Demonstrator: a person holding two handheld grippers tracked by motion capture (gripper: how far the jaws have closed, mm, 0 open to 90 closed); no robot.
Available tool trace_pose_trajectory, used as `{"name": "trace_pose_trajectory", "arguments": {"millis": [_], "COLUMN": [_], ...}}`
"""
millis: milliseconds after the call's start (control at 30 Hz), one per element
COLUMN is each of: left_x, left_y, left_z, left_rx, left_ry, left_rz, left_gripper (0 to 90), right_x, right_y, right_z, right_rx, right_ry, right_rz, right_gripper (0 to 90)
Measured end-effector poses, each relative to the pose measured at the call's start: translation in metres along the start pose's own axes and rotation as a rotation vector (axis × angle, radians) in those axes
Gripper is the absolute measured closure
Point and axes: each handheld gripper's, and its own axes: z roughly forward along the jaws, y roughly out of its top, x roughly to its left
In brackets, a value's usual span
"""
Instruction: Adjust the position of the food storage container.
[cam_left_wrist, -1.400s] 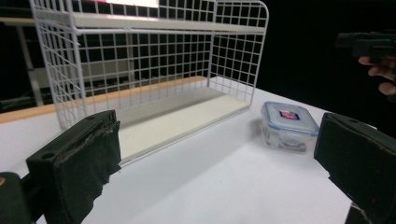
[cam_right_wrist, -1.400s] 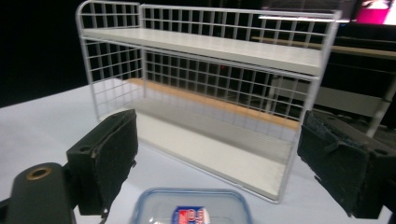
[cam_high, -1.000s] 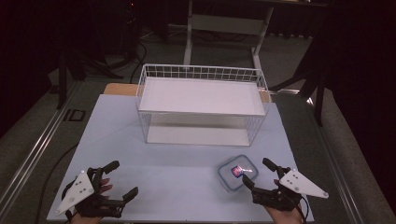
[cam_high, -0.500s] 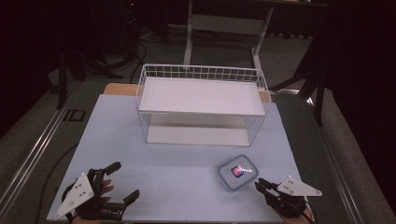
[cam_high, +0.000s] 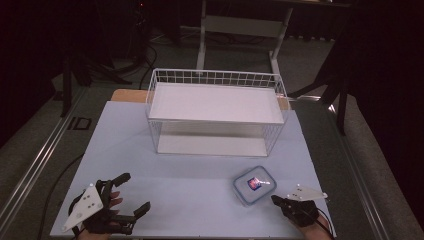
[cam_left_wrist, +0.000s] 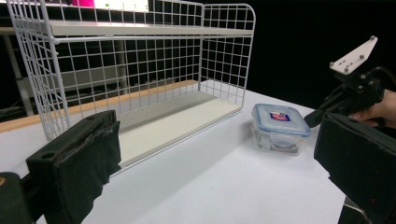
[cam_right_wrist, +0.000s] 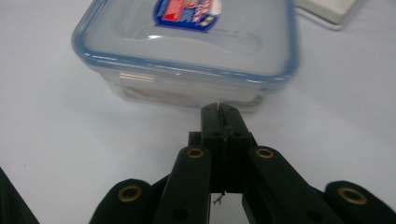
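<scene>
A clear plastic container (cam_high: 254, 184) with a blue-rimmed lid and a red-and-blue label lies on the white table, near the front right. My right gripper (cam_high: 276, 200) is just to its near right, shut with nothing between the jaws. In the right gripper view its closed tips (cam_right_wrist: 219, 110) sit a little short of the container (cam_right_wrist: 187, 51) wall. My left gripper (cam_high: 136, 191) rests at the front left, open and holding nothing. In the left gripper view its jaws stand wide apart around the gripper's midpoint (cam_left_wrist: 215, 158), with the container (cam_left_wrist: 280, 126) and the right gripper (cam_left_wrist: 345, 100) beyond.
A white two-tier wire rack (cam_high: 215, 110) stands across the back half of the table (cam_high: 200, 170), both shelves bare; it also shows as the rack (cam_left_wrist: 140, 70) in the left gripper view. Dark floor, cables and a stand lie beyond the table.
My right gripper has gone from open to shut and drawn back toward the table's near edge, away from the container. The left gripper has shifted only slightly.
</scene>
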Motion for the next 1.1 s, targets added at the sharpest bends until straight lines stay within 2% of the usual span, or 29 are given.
{"name": "trace_pose_trajectory", "arguments": {"millis": [67,133,200,267,367,533,567,700,733,800,867,900,933,967,1000,1033,1067,1100], "left_x": [0.000,0.000,-0.001,-0.001,-0.001,-0.001,-0.002,-0.001,-0.001,-0.001,-0.001,-0.001,-0.001,-0.001,-0.001,-0.001,-0.001,-0.002], "left_y": [0.000,0.000,0.000,0.000,0.000,0.001,0.001,0.000,0.000,0.000,0.000,0.000,0.000,0.000,0.000,0.000,0.000,0.000], "left_z": [0.000,0.000,0.000,0.000,0.000,0.000,0.000,0.000,0.000,0.000,-0.001,-0.001,-0.001,0.000,0.000,-0.001,0.000,0.000], "left_rx": [0.000,0.000,0.000,-0.001,-0.001,-0.002,-0.001,0.001,0.003,0.002,0.002,0.002,0.001,-0.001,-0.002,0.001,0.002,0.003], "left_ry": [0.000,0.000,-0.002,-0.002,-0.003,-0.005,-0.004,-0.005,-0.006,-0.007,-0.007,-0.007,-0.007,-0.007,-0.008,-0.008,-0.008,-0.009], "left_rz": [0.000,0.001,0.003,0.004,0.003,0.010,0.012,0.012,0.008,0.009,0.012,0.012,0.012,0.010,0.010,0.013,0.016,0.016], "left_gripper": [1.4,1.4,1.4,1.4,1.4,1.4,1.4,1.5,1.4,1.5,1.4,1.5,1.5,1.4,1.5,1.5,1.5,1.5], "right_x": [0.002,0.002,0.004,0.009,0.015,0.019,0.021,0.025,0.023,0.018,0.009,0.009,0.004,-0.011,-0.011,-0.024,-0.029,-0.029], "right_y": [0.000,0.000,0.004,0.006,0.010,0.017,0.021,0.027,0.026,0.023,0.018,0.018,0.016,0.012,0.012,0.012,0.012,0.012], "right_z": [0.005,0.007,0.012,0.016,0.021,0.028,0.033,0.037,0.037,0.035,0.030,0.030,0.028,0.024,0.024,0.023,0.024,0.024], "right_rx": [0.020,0.020,0.024,0.028,0.031,0.025,0.020,0.031,0.029,0.041,0.046,0.046,0.045,0.037,0.037,0.029,0.025,0.025], "right_ry": [0.005,0.009,0.042,0.062,0.064,0.084,0.101,0.101,0.086,0.087,0.060,0.060,0.034,-0.031,-0.031,-0.096,-0.128,-0.128], "right_rz": [-0.018,-0.014,-0.012,-0.028,-0.057,-0.050,-0.051,-0.105,-0.117,-0.130,-0.117,-0.117,-0.107,-0.051,-0.051,-0.014,-0.003,-0.003], "right_gripper": [90.0,90.0,90.0,90.0,90.0,90.0,90.0,90.0,90.0,90.0,90.0,90.0,90.0,90.0,90.0,90.0,90.0,90.0]}}
